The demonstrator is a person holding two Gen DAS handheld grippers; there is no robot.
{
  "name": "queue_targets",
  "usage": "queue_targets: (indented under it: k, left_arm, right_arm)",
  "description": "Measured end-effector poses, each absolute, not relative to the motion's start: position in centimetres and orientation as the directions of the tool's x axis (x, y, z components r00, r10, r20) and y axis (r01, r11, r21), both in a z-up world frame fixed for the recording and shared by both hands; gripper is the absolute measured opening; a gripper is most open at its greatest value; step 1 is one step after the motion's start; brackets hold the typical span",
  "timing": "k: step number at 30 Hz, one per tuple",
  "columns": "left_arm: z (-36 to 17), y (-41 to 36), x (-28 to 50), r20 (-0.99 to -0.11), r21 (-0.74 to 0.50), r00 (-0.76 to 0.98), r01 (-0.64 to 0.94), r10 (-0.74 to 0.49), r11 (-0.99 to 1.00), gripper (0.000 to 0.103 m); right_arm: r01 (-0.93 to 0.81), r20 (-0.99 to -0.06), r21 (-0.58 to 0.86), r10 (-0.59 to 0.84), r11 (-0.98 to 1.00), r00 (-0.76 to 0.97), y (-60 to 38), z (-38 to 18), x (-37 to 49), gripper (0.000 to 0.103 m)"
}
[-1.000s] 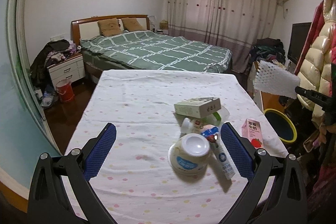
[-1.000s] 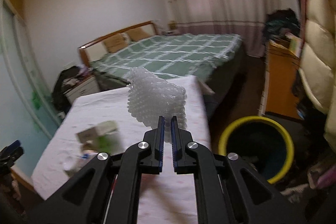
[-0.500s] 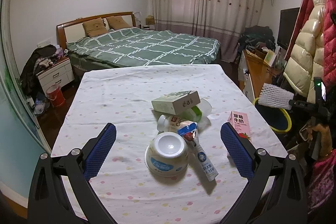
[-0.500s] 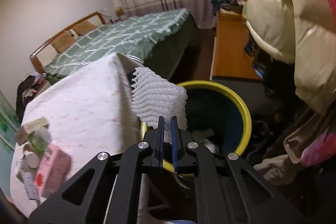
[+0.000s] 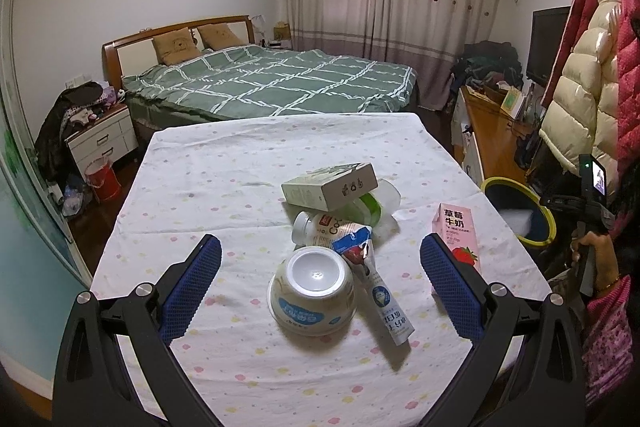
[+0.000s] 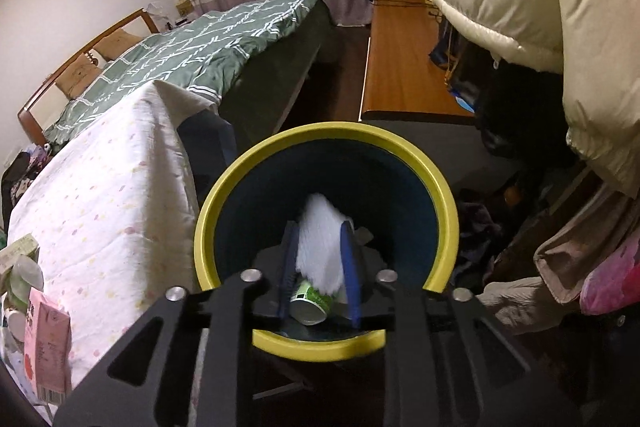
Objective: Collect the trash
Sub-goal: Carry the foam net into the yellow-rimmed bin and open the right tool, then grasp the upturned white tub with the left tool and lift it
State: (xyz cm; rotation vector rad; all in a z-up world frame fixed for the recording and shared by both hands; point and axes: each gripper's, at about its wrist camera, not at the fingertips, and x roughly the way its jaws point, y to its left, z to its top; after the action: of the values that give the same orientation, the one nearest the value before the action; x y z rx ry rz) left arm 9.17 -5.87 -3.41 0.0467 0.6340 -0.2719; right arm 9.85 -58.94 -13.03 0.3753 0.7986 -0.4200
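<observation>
Right gripper (image 6: pixel 319 269): fingers apart, over the round yellow-rimmed bin (image 6: pixel 400 143).
Foam net (image 6: pixel 322 247): white, fuzzy, loose between the fingers, inside the bin.
Left gripper (image 5: pixel 320 285): wide open above the upside-down bowl (image 5: pixel 313 291).

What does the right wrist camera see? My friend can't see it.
The open right gripper hangs over a round yellow-rimmed dark bin, with white foam netting between its blue fingers. A green-and-white paper cup lies inside; a white dotted tablecloth is left.

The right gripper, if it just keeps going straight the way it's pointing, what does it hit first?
The white foam wrap between the open right gripper's fingers, over the yellow-rimmed bin. Below it lies a green-and-white cup. Whether the foam still touches the pads is unclear.
</observation>
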Motion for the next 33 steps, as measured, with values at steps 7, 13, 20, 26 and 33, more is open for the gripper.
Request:
queue_targets:
  k: [7, 13, 20, 26, 33]
  left_arm:
    - [-4.1, -5.5, 9.6, -0.606, -0.046, 0.758, 0.268, -0.240, 0.962, 0.098]
    - [-6.1, -5.6, 10.3, -0.645, -0.040, 0.719, 0.306, -0.258, 0.951, 0.098]
    - [-9.7, -6.6, 12.0, -0.707, 0.002, 0.653, 0.387, -0.273, 0.922, 0.098]
    - [-12.8, -7.4, 14.1, -0.738, 0.081, 0.638, 0.408, -0.221, 0.909, 0.090]
    - [-14.4, -7.6, 15.9, -0.758, 0.062, 0.606, 0.438, -0.243, 0.897, 0.090]
  right_arm:
    - [0.469, -0.737, 0.162, -0.210, 0.868, 0.643, -57.4, -12.3, 9.1, 0.023]
    - [0.432, -0.723, 0.171, -0.185, 0.885, 0.666, -56.1, -11.4, 8.8, 0.025]
    - [0.405, -0.714, 0.178, -0.166, 0.897, 0.680, -55.2, -10.8, 8.8, 0.025]
    - [0.395, -0.712, 0.185, -0.154, 0.900, 0.685, -54.8, -10.6, 8.8, 0.025]
    - [0.389, -0.717, 0.192, -0.142, 0.901, 0.683, -54.7, -10.5, 9.0, 0.025]
